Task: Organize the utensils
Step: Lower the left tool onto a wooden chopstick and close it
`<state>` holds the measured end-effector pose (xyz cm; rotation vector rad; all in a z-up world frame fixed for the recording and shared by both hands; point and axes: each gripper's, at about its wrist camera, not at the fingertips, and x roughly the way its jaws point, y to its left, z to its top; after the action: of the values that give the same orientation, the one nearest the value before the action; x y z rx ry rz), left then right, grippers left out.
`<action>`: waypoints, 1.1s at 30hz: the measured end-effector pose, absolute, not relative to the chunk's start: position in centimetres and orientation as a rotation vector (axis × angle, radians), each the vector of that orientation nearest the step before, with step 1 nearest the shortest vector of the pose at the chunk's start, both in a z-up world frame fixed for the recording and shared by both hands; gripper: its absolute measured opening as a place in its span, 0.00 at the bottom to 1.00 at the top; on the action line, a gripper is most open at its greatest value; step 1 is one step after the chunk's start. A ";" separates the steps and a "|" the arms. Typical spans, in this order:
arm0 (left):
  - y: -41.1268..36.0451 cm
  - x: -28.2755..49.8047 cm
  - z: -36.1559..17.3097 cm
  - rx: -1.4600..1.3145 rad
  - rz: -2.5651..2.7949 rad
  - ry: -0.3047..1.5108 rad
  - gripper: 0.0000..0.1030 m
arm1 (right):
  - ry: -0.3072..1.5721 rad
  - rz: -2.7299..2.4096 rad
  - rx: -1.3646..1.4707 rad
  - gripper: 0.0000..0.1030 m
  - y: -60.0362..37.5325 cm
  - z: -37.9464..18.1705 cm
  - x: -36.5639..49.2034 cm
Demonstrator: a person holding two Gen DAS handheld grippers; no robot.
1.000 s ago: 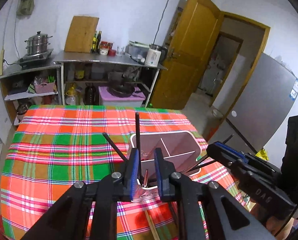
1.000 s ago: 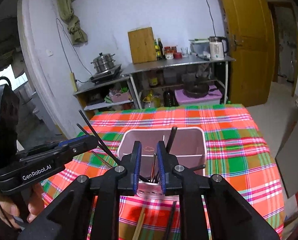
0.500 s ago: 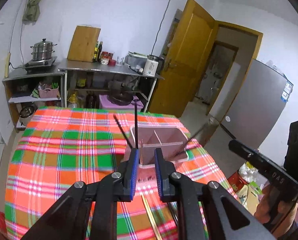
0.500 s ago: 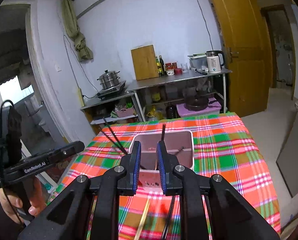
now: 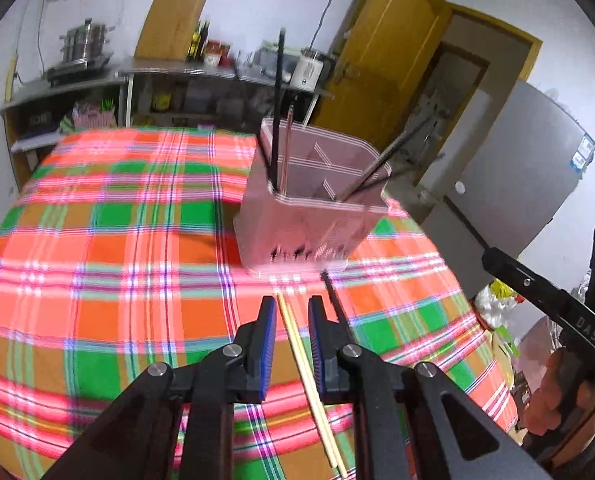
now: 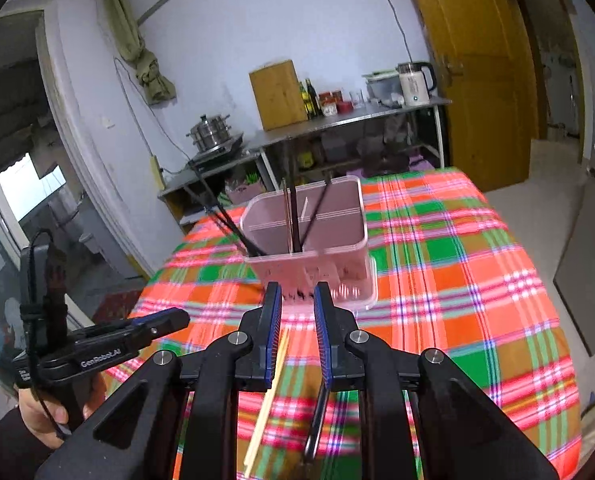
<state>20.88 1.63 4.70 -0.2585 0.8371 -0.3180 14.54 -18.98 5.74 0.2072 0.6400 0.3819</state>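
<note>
1. Pointing downward toward the cloth, the left gripper (image 5: 291,322) has its blue-padded fingers (image 5: 266,344) a narrow gap apart, clamped on nothing; a pair of pale wooden chopsticks (image 5: 309,376) lies on the cloth and shows through the gap.
2. The right gripper (image 6: 297,302) tilts down likewise, fingers (image 6: 272,332) a little apart and empty. Below it lie the pale chopsticks and a dark chopstick (image 6: 316,420), side by side.
3. Each gripper appears at the edge of the other's view, gripped by a hand (image 6: 43,412).
4. The surface (image 5: 97,240) wears a plaid cloth of orange, green and pink.
5. The pink utensil holder (image 5: 313,216) stands upright on the cloth just beyond the chopsticks, divided into compartments. Dark chopsticks (image 5: 277,108) stand in one corner; others (image 5: 381,160) lean out over the opposite rim.
6. Room: a steel shelf unit (image 6: 349,114) along the white wall carrying a wooden cutting board (image 6: 277,94), bottles, an electric kettle (image 6: 413,82); a steamer pot (image 6: 209,134) on a lower counter; a yellow door (image 6: 477,60); a grey fridge (image 5: 529,168).
7. Writing: "GenRobot.AI" on the left gripper's body as seen from the right wrist; "DAS" on the right one's.
</note>
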 end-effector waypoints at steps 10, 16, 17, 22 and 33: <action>-0.6 23.4 -1.1 -0.248 -0.319 0.965 0.30 | 0.711 0.389 0.233 0.16 -19.4 2.4 15.9; -1.4 24.6 -3.1 -0.235 -0.289 1.001 0.30 | 0.740 0.383 0.243 0.16 -19.8 0.9 16.7; -1.5 24.6 -3.3 -0.231 -0.285 1.005 0.30 | 0.744 0.383 0.247 0.16 -19.9 0.8 16.8; -2.1 25.2 -4.1 -0.198 -0.251 1.016 0.30 | 0.755 0.375 0.261 0.16 -20.4 0.1 17.1; -4.2 25.4 -4.8 -0.081 -0.204 1.000 0.33 | 0.751 0.362 0.275 0.16 -21.1 0.2 17.2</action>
<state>25.41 -4.21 -4.76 -0.0812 0.9999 -0.2043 17.16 -21.06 0.20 0.2750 0.7511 0.3617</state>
